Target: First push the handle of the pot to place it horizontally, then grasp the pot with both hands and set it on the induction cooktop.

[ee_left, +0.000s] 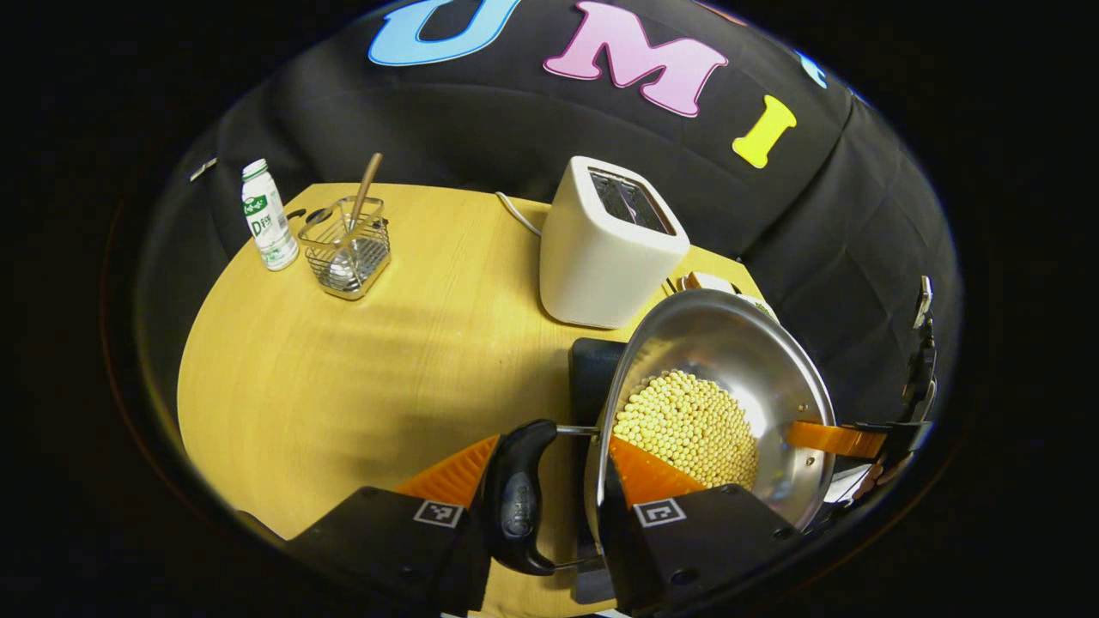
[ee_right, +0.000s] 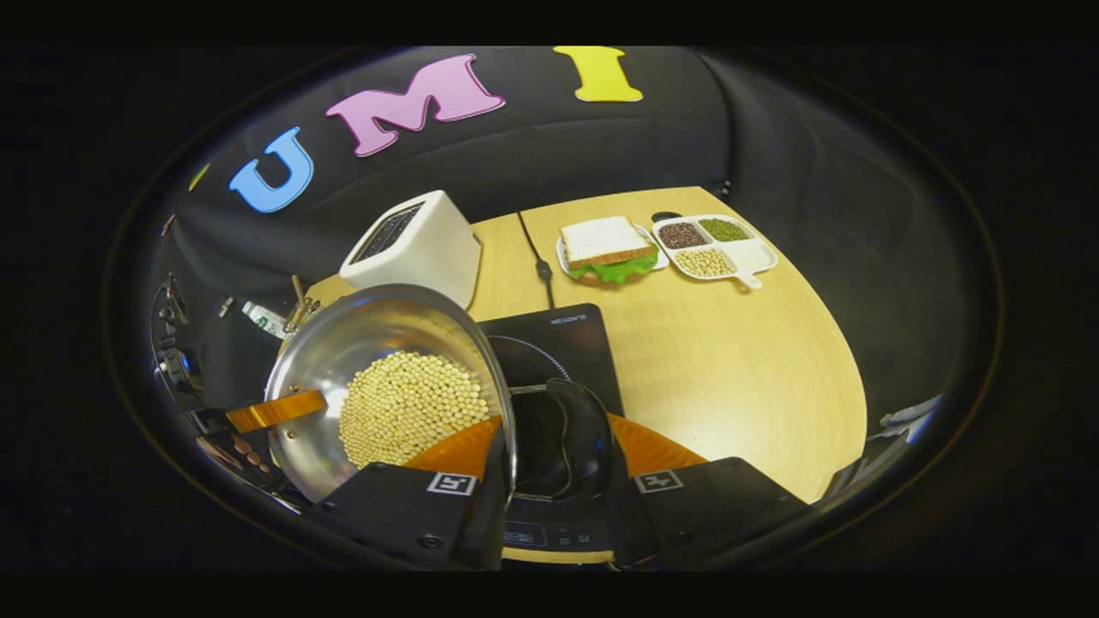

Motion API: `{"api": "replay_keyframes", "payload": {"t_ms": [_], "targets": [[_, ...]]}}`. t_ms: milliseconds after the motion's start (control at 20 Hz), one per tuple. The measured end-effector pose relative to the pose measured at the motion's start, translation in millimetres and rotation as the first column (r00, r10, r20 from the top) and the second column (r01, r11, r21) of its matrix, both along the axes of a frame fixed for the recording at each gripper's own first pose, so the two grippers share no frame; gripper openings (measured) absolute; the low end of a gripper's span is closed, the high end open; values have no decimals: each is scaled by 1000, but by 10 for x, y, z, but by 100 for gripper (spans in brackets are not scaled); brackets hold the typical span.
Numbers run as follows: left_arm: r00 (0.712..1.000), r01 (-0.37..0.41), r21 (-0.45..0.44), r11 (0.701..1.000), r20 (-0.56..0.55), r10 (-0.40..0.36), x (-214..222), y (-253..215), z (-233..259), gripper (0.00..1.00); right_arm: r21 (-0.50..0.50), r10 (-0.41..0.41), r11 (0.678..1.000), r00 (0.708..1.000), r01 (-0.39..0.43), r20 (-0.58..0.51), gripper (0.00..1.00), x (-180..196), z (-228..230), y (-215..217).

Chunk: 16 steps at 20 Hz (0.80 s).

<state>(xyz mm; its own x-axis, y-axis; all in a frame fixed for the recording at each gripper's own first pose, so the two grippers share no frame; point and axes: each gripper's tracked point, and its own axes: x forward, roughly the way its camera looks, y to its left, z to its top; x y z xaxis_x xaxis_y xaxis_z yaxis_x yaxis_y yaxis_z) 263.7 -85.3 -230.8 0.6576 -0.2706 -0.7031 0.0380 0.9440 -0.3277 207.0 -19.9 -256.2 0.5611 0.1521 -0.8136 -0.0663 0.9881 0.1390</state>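
A steel pot (ee_left: 730, 343) holding pale beans (ee_left: 687, 425) hangs tilted over the black induction cooktop (ee_left: 592, 378); I cannot tell whether it touches it. My left gripper (ee_left: 554, 442) is shut on the pot's black side handle (ee_left: 519, 498), one finger outside the handle and one inside the rim. In the right gripper view, my right gripper (ee_right: 555, 421) clamps the opposite handle (ee_right: 579, 429) of the pot (ee_right: 378, 330) the same way, above the cooktop (ee_right: 558, 339). Each view shows the other gripper's finger (ee_left: 837, 438) (ee_right: 275, 410) across the pot.
A white toaster (ee_left: 601, 257) stands just behind the cooktop, with its cable (ee_right: 537, 257) running back. A milk bottle (ee_left: 268, 219) and a wire utensil holder (ee_left: 348, 249) sit at the far left. A sandwich plate (ee_right: 610, 249) and a divided tray (ee_right: 713, 245) sit at the far right.
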Motion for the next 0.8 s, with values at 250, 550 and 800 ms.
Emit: {"api": "replay_keyframes", "payload": {"t_ms": [250,550,800], "targets": [[1000,15,5,1000,21,-15,140,-205,-80,57,6,-6,1000,1000,6,6,52,149,-83,-180],[999,9,-4,1000,41,-9,283,-291,-199,57,8,-1,1000,1000,1,15,52,294,-197,-261],[1000,20,-8,1000,20,-20,253,-365,-343,59,6,3,1000,1000,-3,0,52,273,-291,-349]]}}
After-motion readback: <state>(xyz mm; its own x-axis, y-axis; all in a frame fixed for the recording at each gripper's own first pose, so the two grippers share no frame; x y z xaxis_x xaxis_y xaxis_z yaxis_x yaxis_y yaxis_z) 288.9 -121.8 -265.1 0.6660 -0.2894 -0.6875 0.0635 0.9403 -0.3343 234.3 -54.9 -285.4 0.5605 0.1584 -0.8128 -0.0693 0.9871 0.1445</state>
